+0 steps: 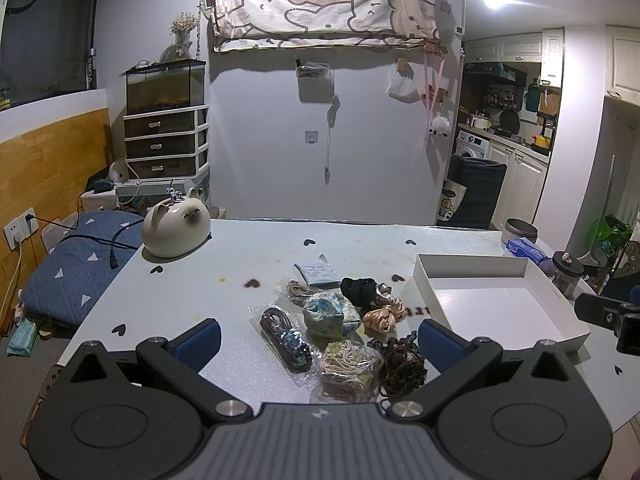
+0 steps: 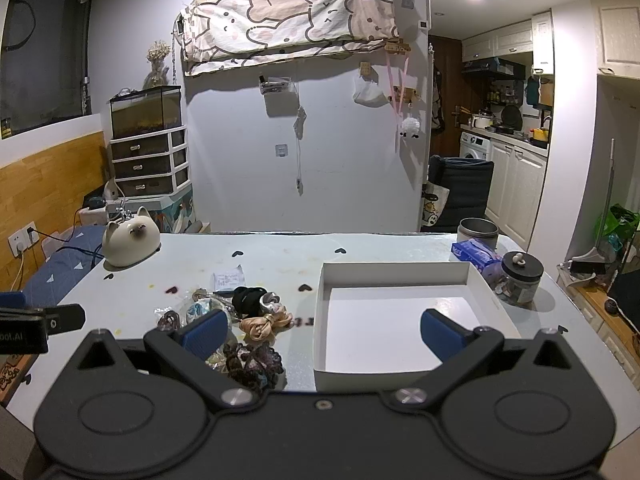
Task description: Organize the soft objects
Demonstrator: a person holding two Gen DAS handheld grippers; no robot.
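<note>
A heap of soft items lies mid-table: a black scrunchie (image 1: 359, 289), a peach satin scrunchie (image 1: 383, 317), a blue floral pouch (image 1: 327, 314), a dark brown scrunchie (image 1: 401, 367), a bagged cream cord (image 1: 347, 364) and a bagged dark hair tie (image 1: 285, 336). My left gripper (image 1: 319, 343) hovers open just short of the heap, nothing between its blue pads. An empty white box (image 2: 325, 280) stands to the right of the heap. My right gripper (image 2: 323, 334) is open above the box's near left corner, with the brown scrunchie (image 2: 253, 361) and peach scrunchie (image 2: 265, 323) to its left.
A cream cat-shaped ornament (image 1: 176, 225) sits at the table's far left corner. A lidded glass jar (image 2: 518, 278), a blue tissue pack (image 2: 476, 253) and a metal tin (image 2: 478, 231) stand beyond the box's right side. A paper slip (image 1: 317, 273) lies behind the heap.
</note>
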